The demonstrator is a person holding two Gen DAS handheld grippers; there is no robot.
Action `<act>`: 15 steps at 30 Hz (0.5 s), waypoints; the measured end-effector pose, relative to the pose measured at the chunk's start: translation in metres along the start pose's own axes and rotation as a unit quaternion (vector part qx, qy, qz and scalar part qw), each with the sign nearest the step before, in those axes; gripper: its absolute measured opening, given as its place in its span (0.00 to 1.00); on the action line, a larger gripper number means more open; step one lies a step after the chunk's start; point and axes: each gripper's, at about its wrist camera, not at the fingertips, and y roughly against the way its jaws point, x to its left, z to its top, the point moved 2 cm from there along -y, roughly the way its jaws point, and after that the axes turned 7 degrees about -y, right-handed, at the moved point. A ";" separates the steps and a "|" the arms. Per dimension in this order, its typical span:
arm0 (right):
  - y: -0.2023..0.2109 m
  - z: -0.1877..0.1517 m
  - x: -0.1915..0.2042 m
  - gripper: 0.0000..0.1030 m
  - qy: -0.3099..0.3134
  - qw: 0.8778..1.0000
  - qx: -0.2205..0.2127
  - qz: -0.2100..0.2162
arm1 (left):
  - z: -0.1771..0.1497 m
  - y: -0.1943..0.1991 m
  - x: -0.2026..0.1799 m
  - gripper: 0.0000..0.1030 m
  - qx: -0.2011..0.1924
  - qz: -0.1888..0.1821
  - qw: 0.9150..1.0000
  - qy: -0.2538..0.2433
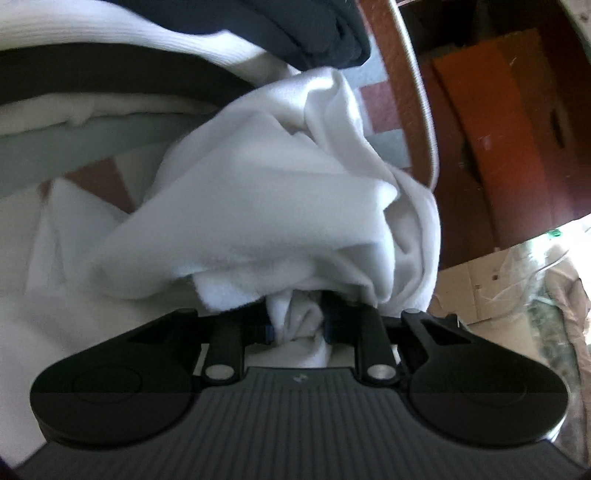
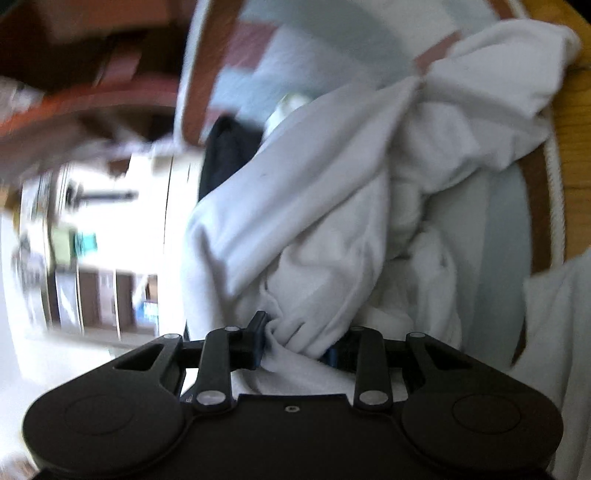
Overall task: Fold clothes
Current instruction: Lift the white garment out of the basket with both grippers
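White garment (image 1: 258,206), bunched over the patterned cloth (image 2: 258,48) near a dark garment (image 1: 317,33): left gripper (image 1: 297,325) and right gripper (image 2: 299,343) each pinched closed on a fold; advise drawing apart evenly to flatten.

Soft daylight, both views blurry w/ fisheye bending.
Right wrist view: blown-out glare left of the white garment (image 2: 314,206), heavy motion smear there. Left wrist view: garment soft-focus, dim shadows above it, edges curved.
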 end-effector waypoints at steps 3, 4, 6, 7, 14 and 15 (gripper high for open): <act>-0.005 -0.019 0.009 0.35 0.012 0.999 0.047 0.009 | -0.024 0.039 -0.014 0.18 -0.020 0.021 0.999 -0.030; -0.005 -0.025 0.010 0.35 0.007 0.998 0.060 0.019 | -0.033 0.051 -0.016 0.18 -0.023 0.019 0.999 -0.033; -0.007 -0.039 0.011 0.35 -0.005 0.996 0.086 0.033 | -0.041 0.070 -0.011 0.18 -0.024 0.017 0.999 -0.028; -0.009 -0.044 0.018 0.35 0.008 0.995 0.093 0.027 | -0.044 0.074 -0.008 0.18 -0.022 0.017 0.999 -0.025; -0.022 -0.078 0.069 0.42 0.105 0.985 0.140 -0.013 | -0.056 0.131 -0.015 0.38 -0.018 0.118 0.988 -0.101; -0.022 -0.075 0.072 0.43 0.120 0.986 0.113 -0.039 | -0.055 0.134 -0.013 0.56 -0.020 0.174 0.978 -0.111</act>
